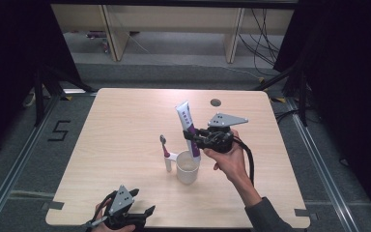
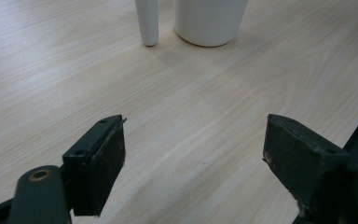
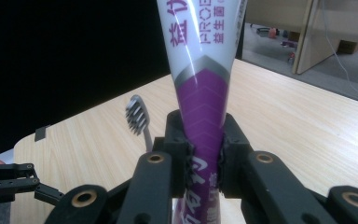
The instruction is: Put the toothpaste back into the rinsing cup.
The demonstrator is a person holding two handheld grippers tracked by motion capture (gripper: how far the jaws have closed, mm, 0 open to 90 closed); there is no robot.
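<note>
A white and purple toothpaste tube (image 1: 188, 130) stands nearly upright, its lower end in or just above the white cup (image 1: 188, 167). My right gripper (image 1: 196, 137) is shut on the tube; in the right gripper view the tube (image 3: 204, 70) rises between the pads (image 3: 230, 144). A toothbrush (image 1: 165, 152) stands upright just left of the cup, bristles on top (image 3: 137, 113). My left gripper (image 1: 137, 205) rests open at the table's front edge, its jaws wide apart with nothing between them (image 2: 193, 154). Ahead of it stand the cup base (image 2: 209, 21) and the toothbrush handle (image 2: 148, 21).
The light wooden table (image 1: 125, 125) has a small round hole (image 1: 215, 102) near its back edge. Dark curtains flank both sides. Wooden furniture legs and cables lie on the floor beyond the table.
</note>
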